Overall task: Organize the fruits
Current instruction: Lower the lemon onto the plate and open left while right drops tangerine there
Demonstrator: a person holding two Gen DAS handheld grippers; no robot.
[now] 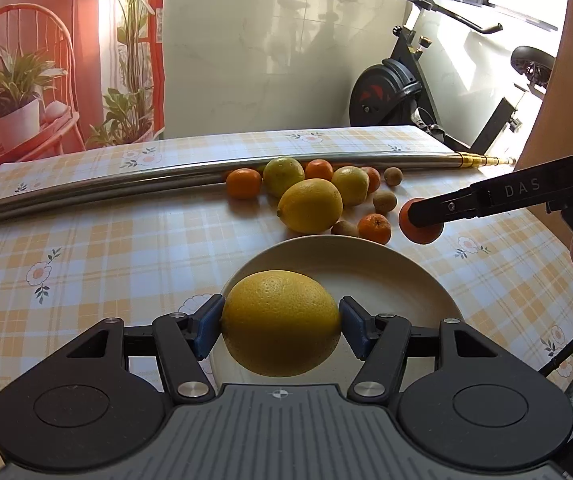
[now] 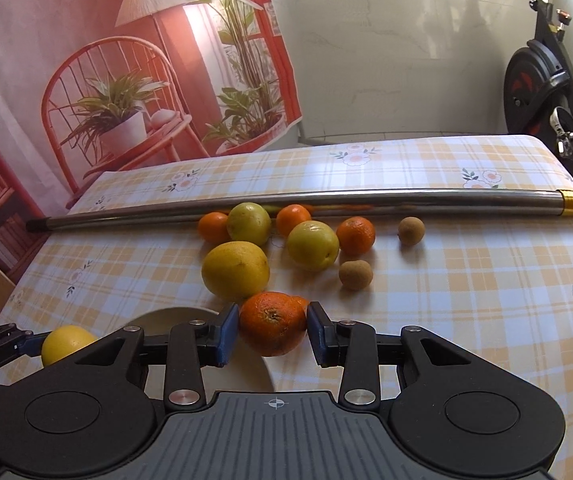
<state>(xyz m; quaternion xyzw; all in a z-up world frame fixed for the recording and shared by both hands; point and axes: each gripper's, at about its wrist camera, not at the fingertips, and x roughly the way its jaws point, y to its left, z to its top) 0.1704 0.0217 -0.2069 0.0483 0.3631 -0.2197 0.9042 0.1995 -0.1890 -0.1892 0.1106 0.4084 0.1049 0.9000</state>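
My left gripper [image 1: 280,324] is shut on a large yellow lemon [image 1: 280,318], which hangs just above the near rim of a white plate [image 1: 386,280]. My right gripper [image 2: 272,330] is shut on a tangerine [image 2: 272,322], lifted off the cloth to the right of the plate [image 2: 166,318]. The left wrist view shows that same tangerine [image 1: 420,234] under the black right fingers [image 1: 438,212]. Behind the plate lies a loose heap: another lemon [image 2: 234,270], two yellow-green fruits [image 2: 312,245], several tangerines [image 2: 355,235] and small brown fruits [image 2: 355,275].
A long steel pole [image 2: 326,200] with a brass end lies across the checked tablecloth [image 2: 466,300] just behind the fruit. An exercise bike [image 1: 398,88] stands past the far right corner of the table. A printed backdrop [image 2: 126,80] hangs at the left.
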